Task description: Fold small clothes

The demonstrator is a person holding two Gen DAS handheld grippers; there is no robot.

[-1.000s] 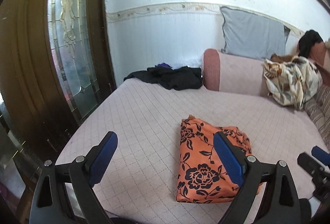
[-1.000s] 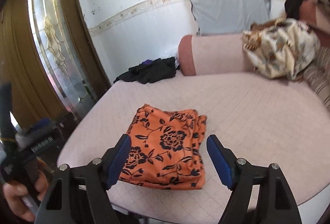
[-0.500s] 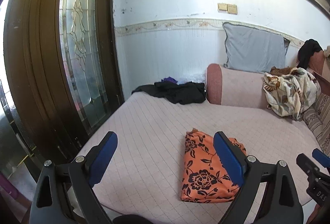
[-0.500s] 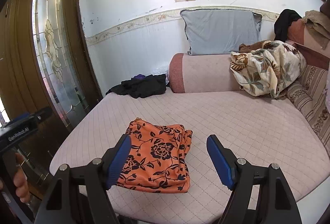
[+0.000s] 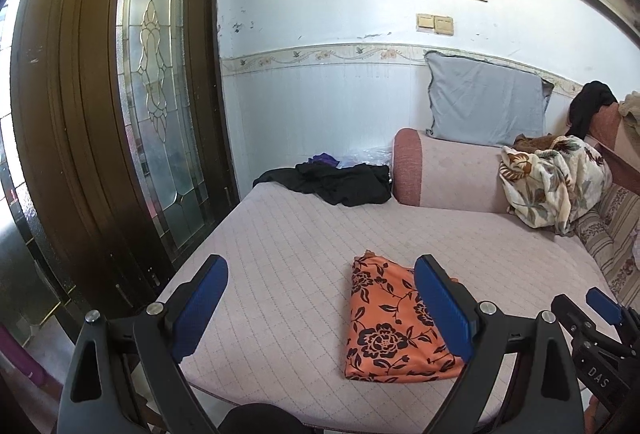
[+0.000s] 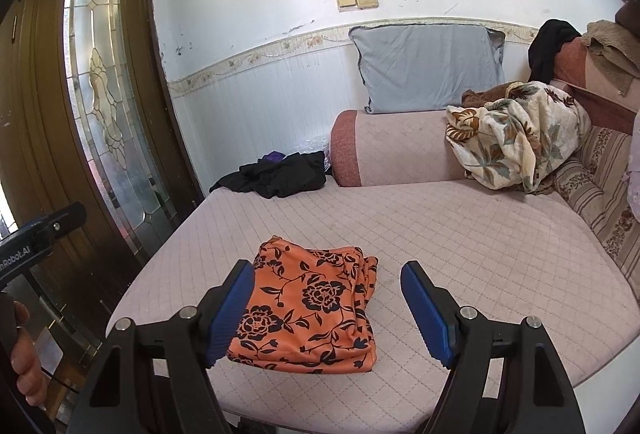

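Note:
A folded orange garment with black flowers [image 5: 390,326] lies flat near the front edge of the pink quilted couch seat [image 5: 304,242]; it also shows in the right wrist view [image 6: 316,308]. My left gripper [image 5: 320,310] is open and empty, held above and in front of the seat, left of the garment. My right gripper [image 6: 328,310] is open and empty, hovering in front of the garment, apart from it. The right gripper's tip shows at the left wrist view's right edge [image 5: 600,318].
A pile of dark clothes [image 5: 340,180] lies at the seat's back left. A pink bolster [image 5: 448,170], grey pillow [image 5: 484,106] and floral blanket [image 5: 552,186] sit at the back right. A wooden door with glass panel [image 5: 160,106] stands left.
Both grippers have pulled back and up from the folded garment, so more of the wall and door shows. The garment lies unmoved. Both stay open.

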